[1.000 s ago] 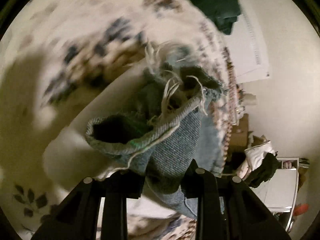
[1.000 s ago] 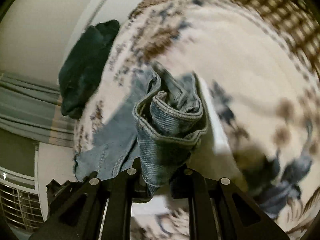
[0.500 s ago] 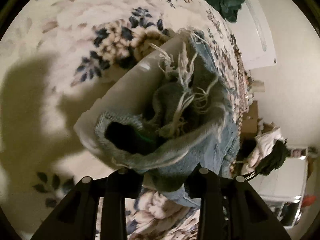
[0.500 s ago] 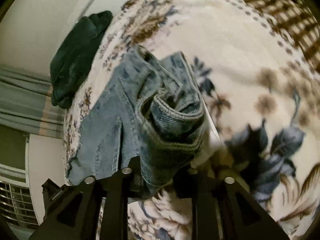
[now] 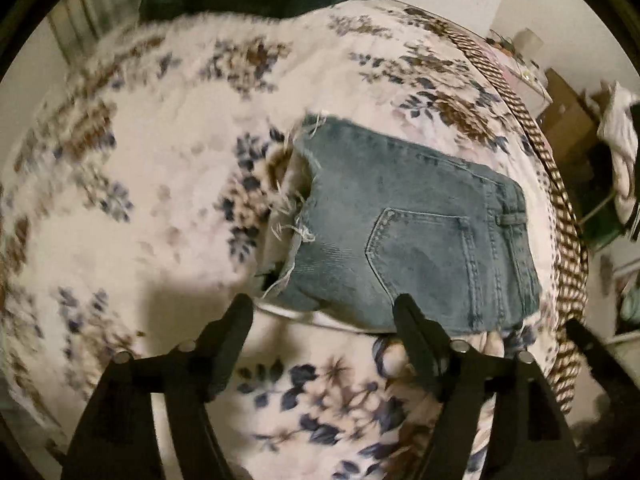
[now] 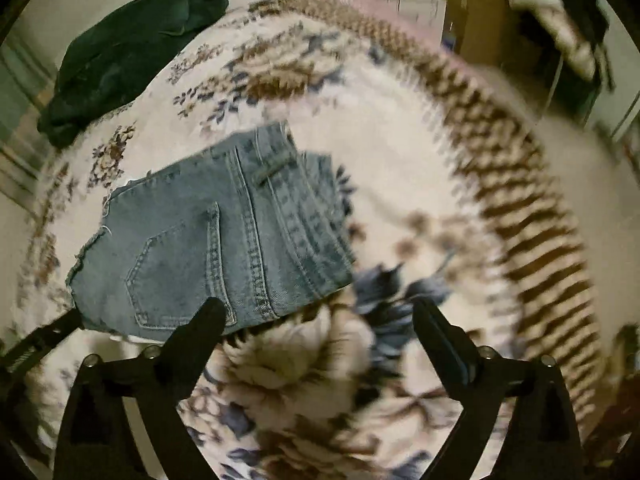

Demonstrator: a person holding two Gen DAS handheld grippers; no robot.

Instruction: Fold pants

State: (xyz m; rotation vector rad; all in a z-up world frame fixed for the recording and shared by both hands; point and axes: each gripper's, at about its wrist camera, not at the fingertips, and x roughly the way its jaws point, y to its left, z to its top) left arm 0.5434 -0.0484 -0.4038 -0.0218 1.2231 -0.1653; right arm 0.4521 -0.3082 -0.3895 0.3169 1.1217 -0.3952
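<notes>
One garment in play: folded denim shorts (image 5: 408, 236), lying flat on my floral blanket (image 5: 160, 200), pocket side up, well inside its woven brown border.
Left view only: the frayed leg hems and a white strip of lining peeking out under the near fold; a pale cardboard box past the blanket's far right edge.
Right view only: the belt loop on the shorts (image 6: 212, 236), waistband toward the brown-striped edge.
Both views: one dark green garment (image 6: 120, 44) heaped at the blanket's far edge.
Count: one back pocket showing, two claws.
Long axis: hems to waistband, running across my left view.
Left claw (image 5: 324, 308): spread wide, holding nothing, tips over the near fold.
Right claw (image 6: 316, 316): released, fingers apart, beside the shorts' near corner.
</notes>
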